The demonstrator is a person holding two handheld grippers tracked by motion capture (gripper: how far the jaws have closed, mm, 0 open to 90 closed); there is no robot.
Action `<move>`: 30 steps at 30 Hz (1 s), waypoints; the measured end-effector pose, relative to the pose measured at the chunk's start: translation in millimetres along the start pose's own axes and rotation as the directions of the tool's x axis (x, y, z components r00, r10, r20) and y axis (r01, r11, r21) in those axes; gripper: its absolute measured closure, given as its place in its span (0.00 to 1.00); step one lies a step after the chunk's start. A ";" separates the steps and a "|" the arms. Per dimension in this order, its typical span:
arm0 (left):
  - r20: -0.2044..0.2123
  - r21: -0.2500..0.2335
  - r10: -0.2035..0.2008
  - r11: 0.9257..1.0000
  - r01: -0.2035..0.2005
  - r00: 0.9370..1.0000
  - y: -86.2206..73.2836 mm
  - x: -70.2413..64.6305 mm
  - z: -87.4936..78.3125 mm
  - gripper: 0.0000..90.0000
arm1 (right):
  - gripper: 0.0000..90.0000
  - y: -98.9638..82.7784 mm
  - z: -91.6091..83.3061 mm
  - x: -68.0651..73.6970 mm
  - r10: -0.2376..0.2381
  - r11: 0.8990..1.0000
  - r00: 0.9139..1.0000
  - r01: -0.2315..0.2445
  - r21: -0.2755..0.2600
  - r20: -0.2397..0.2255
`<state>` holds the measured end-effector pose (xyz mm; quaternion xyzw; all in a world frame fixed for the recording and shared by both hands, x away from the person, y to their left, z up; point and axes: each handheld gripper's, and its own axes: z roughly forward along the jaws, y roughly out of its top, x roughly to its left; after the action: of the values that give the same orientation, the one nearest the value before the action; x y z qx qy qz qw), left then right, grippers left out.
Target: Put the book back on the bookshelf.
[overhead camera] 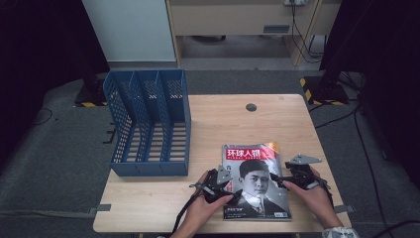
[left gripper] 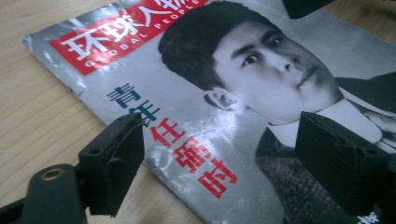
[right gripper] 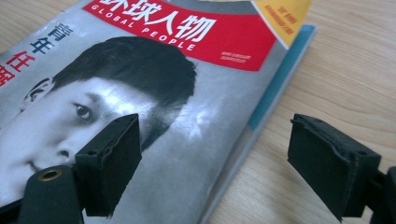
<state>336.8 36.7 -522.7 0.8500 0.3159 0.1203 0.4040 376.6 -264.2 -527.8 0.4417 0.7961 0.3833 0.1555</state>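
A magazine with a red title band and a portrait cover lies flat near the front of the wooden table. My left gripper is at the magazine's left edge and my right gripper at its right edge, each held in a hand. In the left gripper view the magazine lies under my left gripper, whose jaws stand open and apart from the cover. In the right gripper view my right gripper is open astride the right edge of the magazine, touching nothing.
A blue three-slot file rack stands at the table's left, open side facing up and forward. A round cable hole sits near the back edge. Bare wood lies between rack and magazine. Cables run across the floor at the right.
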 end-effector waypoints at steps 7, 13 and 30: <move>0.009 0.036 0.027 0.999 -0.027 1.000 -3.6 -4.2 5.9 0.22 | 0.24 -0.1 7.9 2.3 -0.026 0.999 1.000 0.026 0.029 -0.007; -0.012 0.044 0.047 0.998 -0.047 0.999 -4.4 -7.1 7.7 0.22 | 0.31 1.1 6.9 4.9 -0.055 0.998 0.998 0.056 0.022 -0.009; -0.007 0.042 0.044 0.998 -0.044 0.999 -5.0 -6.3 8.5 0.22 | 0.53 9.7 -14.2 13.7 -0.057 0.994 0.994 0.048 -0.095 -0.098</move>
<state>333.7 29.9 -531.6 0.8645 0.3011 0.1260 0.3822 366.2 -256.5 -509.9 0.3932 0.7956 0.4373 0.1457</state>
